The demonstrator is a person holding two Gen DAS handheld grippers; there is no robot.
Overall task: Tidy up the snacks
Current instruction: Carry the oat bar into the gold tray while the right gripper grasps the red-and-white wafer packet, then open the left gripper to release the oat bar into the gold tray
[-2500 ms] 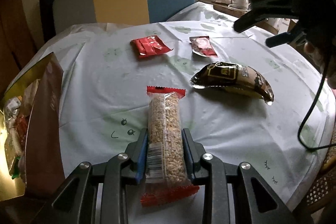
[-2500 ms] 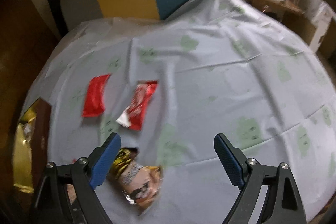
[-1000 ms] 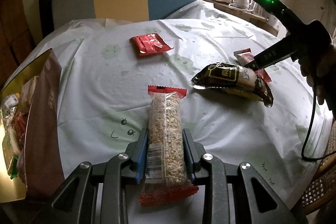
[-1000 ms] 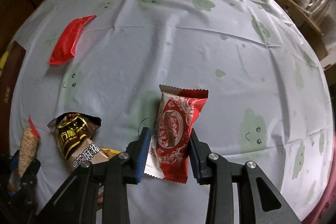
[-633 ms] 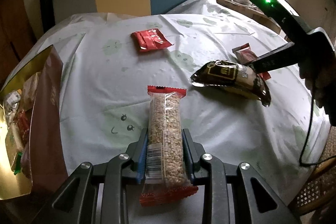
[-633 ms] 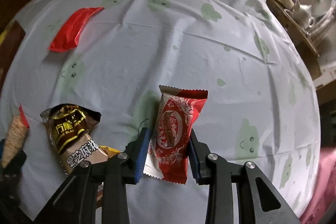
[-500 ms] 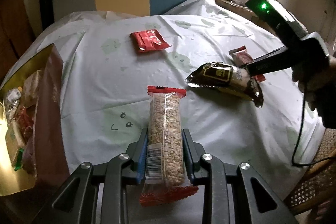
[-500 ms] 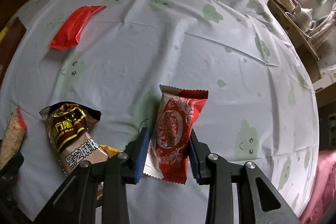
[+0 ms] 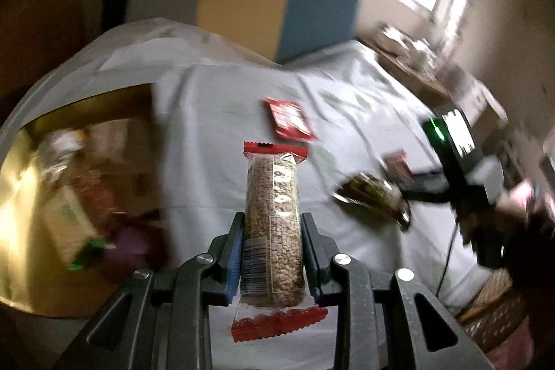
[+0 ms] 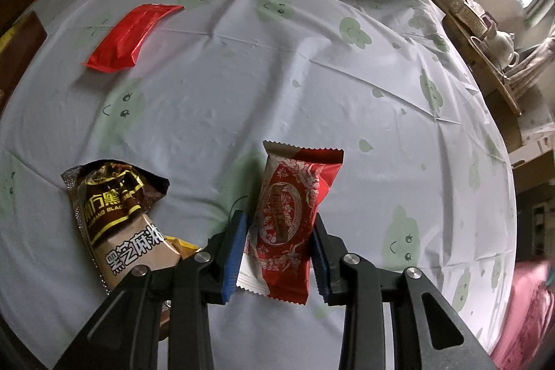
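My left gripper (image 9: 272, 224) is shut on a clear grain bar (image 9: 272, 189) with red ends, held in the air beside the open gold snack box (image 9: 31, 182). My right gripper (image 10: 279, 231) has its blue pads against a red patterned packet (image 10: 291, 207), and its jaws are closing on it just above the tablecloth. A brown sesame packet (image 10: 114, 217) lies to that gripper's left. A flat red packet (image 10: 133, 35) lies farther back on the left. In the blurred left wrist view the right gripper (image 9: 451, 155) shows at the right, next to the brown packet (image 9: 374, 196).
The round table (image 10: 312, 58) has a pale cloth with green prints. A grey, yellow and blue chair back (image 9: 242, 2) stands behind it. A side table with a teapot (image 10: 499, 40) is at the right. The gold box holds several wrapped snacks.
The left gripper has risen with the grain bar and swung left toward the gold box, rolling as it went. The right gripper, open earlier, now grips the red patterned packet.
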